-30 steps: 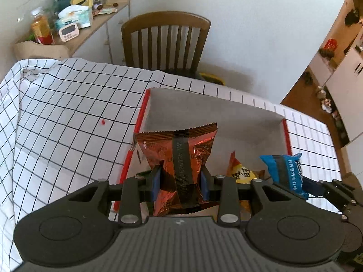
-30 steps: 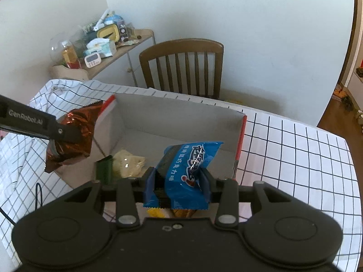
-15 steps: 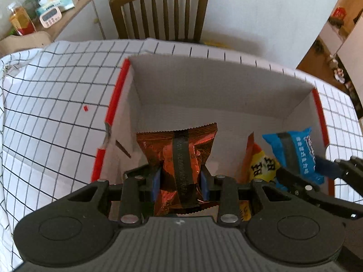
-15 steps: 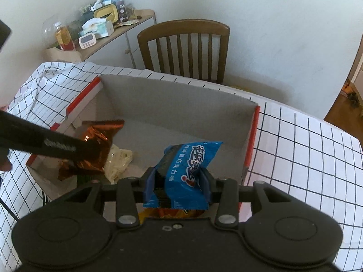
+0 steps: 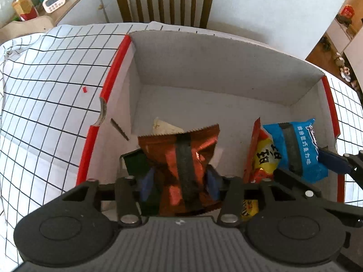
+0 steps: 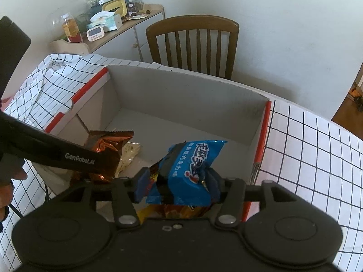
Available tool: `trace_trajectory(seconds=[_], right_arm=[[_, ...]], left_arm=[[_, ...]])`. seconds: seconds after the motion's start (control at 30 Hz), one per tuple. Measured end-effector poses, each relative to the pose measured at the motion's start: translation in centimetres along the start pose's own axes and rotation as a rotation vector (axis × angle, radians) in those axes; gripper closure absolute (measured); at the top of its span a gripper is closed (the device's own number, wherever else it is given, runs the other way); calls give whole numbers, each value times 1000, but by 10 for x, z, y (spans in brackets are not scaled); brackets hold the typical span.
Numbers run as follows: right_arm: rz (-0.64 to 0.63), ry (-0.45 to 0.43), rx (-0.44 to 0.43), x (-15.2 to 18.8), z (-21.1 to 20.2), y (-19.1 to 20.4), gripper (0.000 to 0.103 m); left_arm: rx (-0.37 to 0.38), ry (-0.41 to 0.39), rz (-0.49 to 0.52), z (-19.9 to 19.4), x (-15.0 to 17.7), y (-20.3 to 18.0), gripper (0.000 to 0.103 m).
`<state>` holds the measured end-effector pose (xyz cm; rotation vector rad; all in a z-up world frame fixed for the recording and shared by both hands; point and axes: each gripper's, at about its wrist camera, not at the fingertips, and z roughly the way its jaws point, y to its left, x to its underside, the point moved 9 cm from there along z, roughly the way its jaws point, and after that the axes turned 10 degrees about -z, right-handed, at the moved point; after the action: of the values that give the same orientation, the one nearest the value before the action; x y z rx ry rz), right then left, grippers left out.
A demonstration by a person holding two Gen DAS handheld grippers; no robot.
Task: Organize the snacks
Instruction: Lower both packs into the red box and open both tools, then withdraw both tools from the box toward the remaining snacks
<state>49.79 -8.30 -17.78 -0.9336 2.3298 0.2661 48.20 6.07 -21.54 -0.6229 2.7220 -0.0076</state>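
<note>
Two hand-held grippers are both down inside the same cardboard box [image 5: 226,68], which sits on the worktop [image 5: 45,79] under a black-and-white grid cloth.

Left wrist view first: the left hand-held gripper [image 5: 179,179] has the copper-orange snack bag [image 5: 181,154] standing upright between its blue pads [image 5: 145,181], near the box's left wall. Its jaws are opening, and there's a visible gap on both sides of the bag, so it's no longer pinched. A pale packet [image 5: 163,125] peeks out behind that bag, and a dark green pack [image 5: 136,163] sits just left of it. Over toward the box's right wall there's a red-and-yellow packet [image 5: 263,156], with the blue snack bag [image 5: 295,147] in front of it.

Right wrist view: the right hand-held gripper [image 6: 177,183] has that blue snack bag [image 6: 190,170] tilted between its pads [image 6: 141,182], jaws opening too, a gap on the left side. It hangs low in the box by the right wall, over an orange-yellow packet [image 6: 172,212]. The left tool's black arm [image 6: 56,154] cuts across the left wall. A wooden chair [image 6: 192,43] stands past the worktop's far edge.
</note>
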Motion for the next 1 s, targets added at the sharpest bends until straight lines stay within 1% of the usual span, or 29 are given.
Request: trace_trajectory(seconds=[0.1,0.13,0.17,0.2,0.27,0.43,0.67,0.77,1.0], right_arm=[[0,-12,5,0,-3,0,38],[0,-17,5,0,-5,0,37],[1,-20,4,0,-8,0,34],[1,-25,4,0,-10,0,30],[0,-37,13,1,-17,1,26],[14,-65,28,2,-37,3,23],[67,-108,62,7,-74,10,20],[90,-130,74,11,-92,17,16],[105,-186,96,18,-131,37,13]], left_arm=[[13,-9,-17,-8,2,2,47],[24,-12,-24,-12,3,3,46],[33,-16,-30,-16,4,3,44],[40,-22,-34,-19,5,3,40],[55,-37,-43,-28,7,5,39],[104,-65,-41,-52,14,9,38],[136,-124,1,-91,28,16,38],[156,-149,24,-107,35,19,38],[196,-191,70,-142,53,25,38]])
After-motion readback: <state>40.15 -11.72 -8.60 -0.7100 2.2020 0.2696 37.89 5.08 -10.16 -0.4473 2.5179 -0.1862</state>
